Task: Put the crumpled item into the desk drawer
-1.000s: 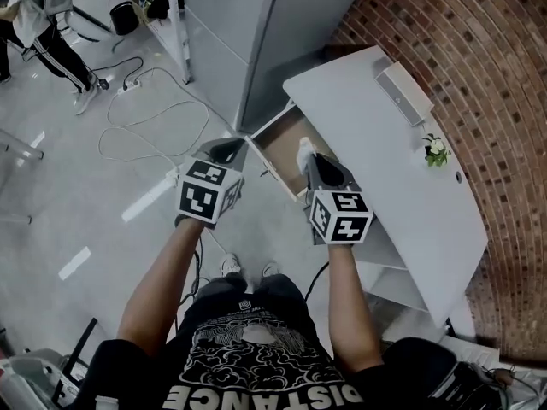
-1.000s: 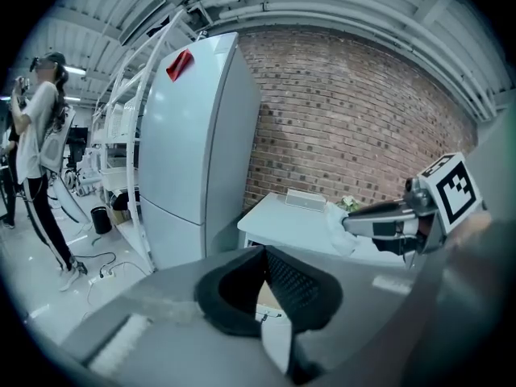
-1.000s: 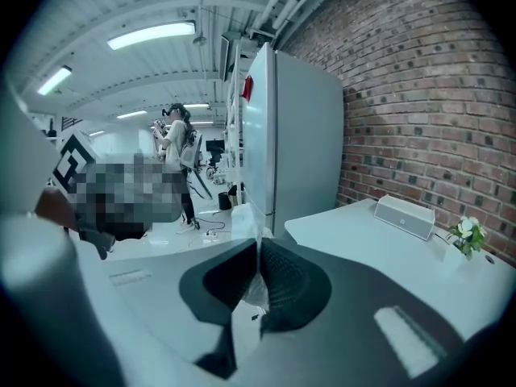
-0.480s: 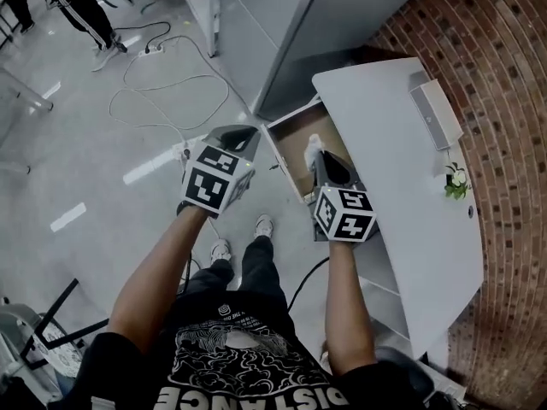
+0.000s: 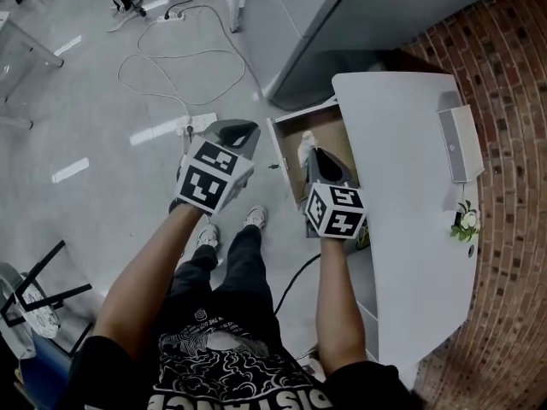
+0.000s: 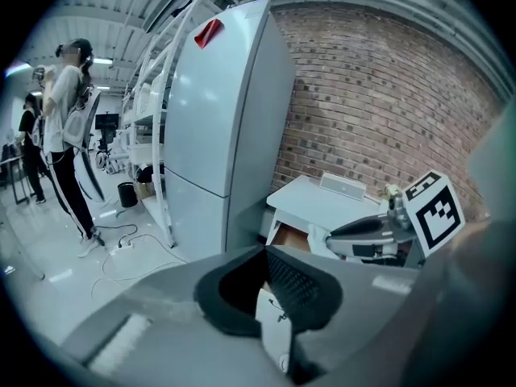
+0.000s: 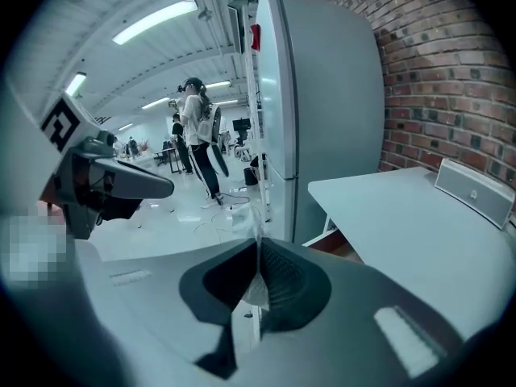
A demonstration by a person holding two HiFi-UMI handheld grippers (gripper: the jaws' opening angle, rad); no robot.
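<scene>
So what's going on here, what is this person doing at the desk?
A person stands at a white desk with a tool in each hand. The right tool is clamped on a crumpled white item, held over the open drawer; it is not in yet. The left tool is shut on nothing and hangs beside the drawer, over the floor.

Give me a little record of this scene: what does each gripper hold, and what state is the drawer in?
Right gripper: shut on the crumpled item, which is white and sticks out past the jaw tips
Left gripper: shut, nothing between the jaws, held over the floor beside the drawer
Drawer: open, brown inside, pulled out of the white desk
Item's place: appears over the open drawer in the head view, not yet let go
On the desk: a small plant and a white box
</scene>
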